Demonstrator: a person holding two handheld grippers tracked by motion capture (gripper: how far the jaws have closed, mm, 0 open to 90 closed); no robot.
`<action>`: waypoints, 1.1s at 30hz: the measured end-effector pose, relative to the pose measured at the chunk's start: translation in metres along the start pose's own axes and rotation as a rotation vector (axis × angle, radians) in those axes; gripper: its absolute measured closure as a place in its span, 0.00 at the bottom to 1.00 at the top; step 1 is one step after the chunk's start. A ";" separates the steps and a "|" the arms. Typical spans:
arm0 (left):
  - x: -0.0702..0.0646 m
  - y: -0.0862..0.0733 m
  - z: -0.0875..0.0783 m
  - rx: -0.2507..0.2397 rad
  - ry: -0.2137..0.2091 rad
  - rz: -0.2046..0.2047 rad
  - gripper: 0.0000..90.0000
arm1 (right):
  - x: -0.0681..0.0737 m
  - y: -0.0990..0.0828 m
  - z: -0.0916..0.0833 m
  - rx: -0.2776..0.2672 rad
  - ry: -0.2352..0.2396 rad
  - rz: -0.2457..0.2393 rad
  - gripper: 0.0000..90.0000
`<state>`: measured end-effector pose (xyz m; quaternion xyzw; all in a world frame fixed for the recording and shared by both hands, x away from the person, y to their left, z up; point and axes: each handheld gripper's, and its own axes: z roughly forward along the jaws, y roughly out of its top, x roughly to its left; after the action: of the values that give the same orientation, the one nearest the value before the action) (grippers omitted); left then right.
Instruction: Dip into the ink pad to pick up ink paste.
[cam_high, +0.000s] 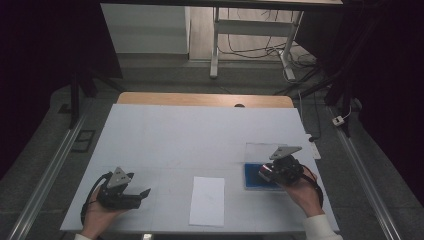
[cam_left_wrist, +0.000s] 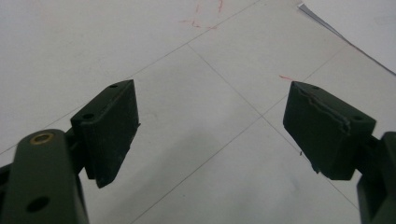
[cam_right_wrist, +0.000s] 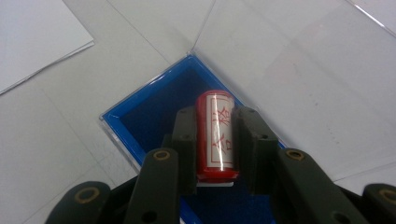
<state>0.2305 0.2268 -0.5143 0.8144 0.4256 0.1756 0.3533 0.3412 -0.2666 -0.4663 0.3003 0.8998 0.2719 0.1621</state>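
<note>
As catalogued from large to small: table (cam_high: 165, 135), white sheet (cam_high: 207, 201) at near centre, blue ink pad (cam_right_wrist: 140, 116) by right edge with clear lid (cam_high: 262, 151) lying flat behind, red stamp (cam_right_wrist: 215, 135). Stamp clamped in right gripper (cam_right_wrist: 215, 140), poised over pad, long axis along jaws, sheet off to its left; left gripper (cam_left_wrist: 210, 126) open, empty, nearer sheet. Stamp face hidden; label characters hard to read.
</note>
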 end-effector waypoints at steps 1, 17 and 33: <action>0.000 0.000 0.000 0.000 0.000 0.000 0.21 | 0.000 0.000 0.000 0.000 0.001 0.001 0.78; -0.001 0.000 0.000 0.000 0.002 0.004 0.21 | -0.001 0.000 0.003 0.024 -0.001 0.009 0.78; -0.003 0.001 -0.001 0.001 0.006 0.006 0.21 | -0.003 -0.006 0.006 0.001 0.014 0.019 0.78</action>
<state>0.2291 0.2247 -0.5134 0.8152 0.4243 0.1787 0.3514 0.3431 -0.2700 -0.4742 0.3073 0.8981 0.2750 0.1531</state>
